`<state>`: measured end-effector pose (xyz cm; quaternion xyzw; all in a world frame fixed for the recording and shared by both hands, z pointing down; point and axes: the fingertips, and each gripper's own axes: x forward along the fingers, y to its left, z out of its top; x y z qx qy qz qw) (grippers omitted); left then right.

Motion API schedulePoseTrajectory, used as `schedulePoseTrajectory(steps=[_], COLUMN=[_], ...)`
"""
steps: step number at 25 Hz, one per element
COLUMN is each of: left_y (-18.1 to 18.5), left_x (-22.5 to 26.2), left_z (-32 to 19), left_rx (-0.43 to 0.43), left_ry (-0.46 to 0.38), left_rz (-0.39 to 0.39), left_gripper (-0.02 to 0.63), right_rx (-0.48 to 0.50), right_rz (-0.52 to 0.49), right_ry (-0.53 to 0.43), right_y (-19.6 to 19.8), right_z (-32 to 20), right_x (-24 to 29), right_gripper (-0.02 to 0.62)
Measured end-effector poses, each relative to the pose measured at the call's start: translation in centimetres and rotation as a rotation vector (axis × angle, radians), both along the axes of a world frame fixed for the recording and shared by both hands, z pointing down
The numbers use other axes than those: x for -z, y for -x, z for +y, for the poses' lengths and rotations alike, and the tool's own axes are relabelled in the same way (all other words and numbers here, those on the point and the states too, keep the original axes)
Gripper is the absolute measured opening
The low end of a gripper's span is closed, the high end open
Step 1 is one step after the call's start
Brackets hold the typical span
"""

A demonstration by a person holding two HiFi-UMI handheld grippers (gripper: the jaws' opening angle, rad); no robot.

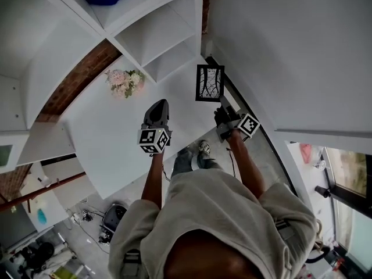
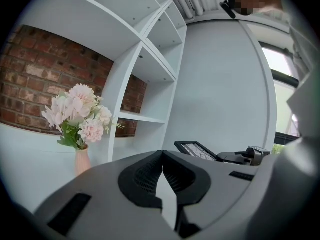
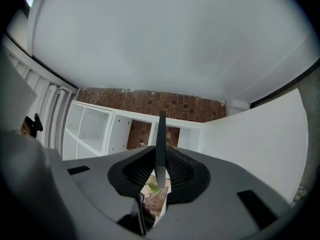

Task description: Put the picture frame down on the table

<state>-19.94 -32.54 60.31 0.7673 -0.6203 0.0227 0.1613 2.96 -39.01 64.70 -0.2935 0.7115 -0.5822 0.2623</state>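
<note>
The picture frame [image 1: 210, 83] is black with a pale branch print. My right gripper [image 1: 221, 106] is shut on its near edge and holds it above the white table [image 1: 110, 144], by the wall. In the right gripper view the frame [image 3: 160, 144] stands edge-on, pinched between the two pads. From the left gripper view the frame [image 2: 196, 149] shows nearly flat, with the right gripper [image 2: 248, 156] behind it. My left gripper [image 1: 158, 107] hovers over the table to the left of the frame. Its jaws [image 2: 161, 154] are shut, tips touching, with nothing in them.
A pink vase of pale flowers [image 1: 124, 83] stands at the table's far end, seen also in the left gripper view as a bouquet [image 2: 76, 115]. White shelving [image 1: 154, 36] and a brick wall [image 1: 81, 77] lie behind. The white wall [image 1: 279, 51] runs along the right.
</note>
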Motion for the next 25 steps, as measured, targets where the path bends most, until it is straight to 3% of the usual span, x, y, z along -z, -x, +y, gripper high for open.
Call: schedulePoseTrajectory(steps=[15, 25], left_y=[1.6, 0.9], left_x=[-3.8, -5.4], left_z=[-1.3, -1.7], left_rx=[-0.085, -0.099], left_ry=[0.048, 0.07], left_rz=[0.045, 0.074], left_gripper=[0.017, 0.017], right_rx=[-0.056, -0.033], right_rz=[0.052, 0.104], right_ry=[0.049, 0.123], right_y=[2.8, 3.9], right_z=[0.5, 1.1], right_x=[-3.0, -6.7], right_gripper=[0.086, 0.086])
